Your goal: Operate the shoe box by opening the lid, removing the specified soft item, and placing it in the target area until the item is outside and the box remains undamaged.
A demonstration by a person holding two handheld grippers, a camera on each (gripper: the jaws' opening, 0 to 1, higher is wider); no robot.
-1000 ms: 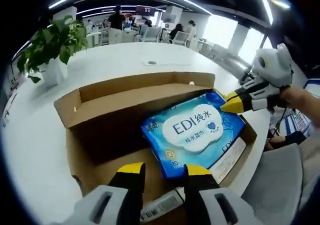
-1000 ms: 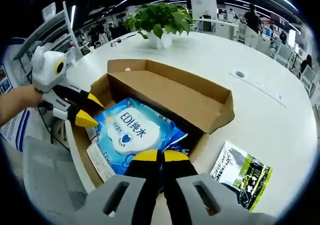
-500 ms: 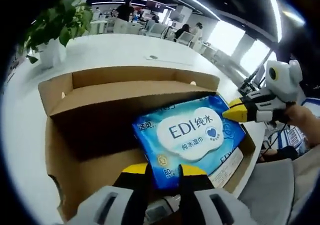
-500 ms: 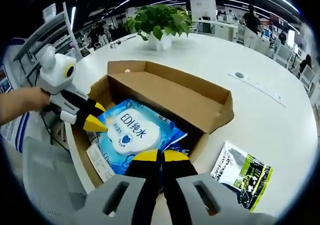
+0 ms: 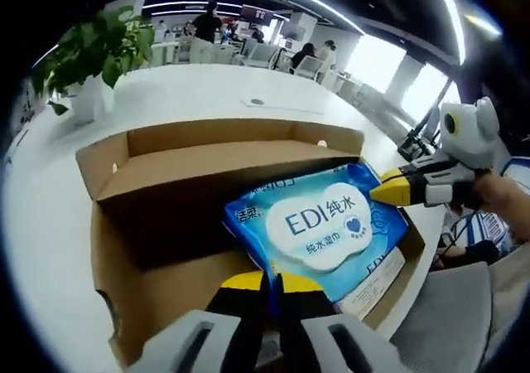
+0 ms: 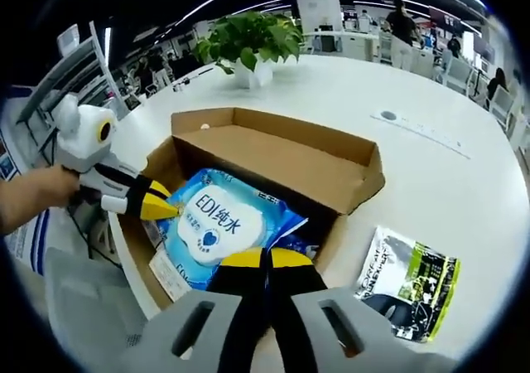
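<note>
- We see the brown box [image 5: 166, 215] open on the white table [image 6: 431, 166].
- The blue pack of wipes [image 5: 319, 224] lies inside the box.
- Our left gripper [image 5: 269, 283] pinches one corner of the pack.
- Our right gripper [image 6: 265, 259] pinches the opposite corner.

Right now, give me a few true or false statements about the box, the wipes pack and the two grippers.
1. The shoe box lid is open. True.
2. The blue wipes pack lies on the table outside the box. False: it sits inside the box.
3. The left gripper is shut on the pack's edge. True.
4. The right gripper stands wide open. False: its jaws are together on the pack.
5. A potted plant stands on the table. True.
</note>
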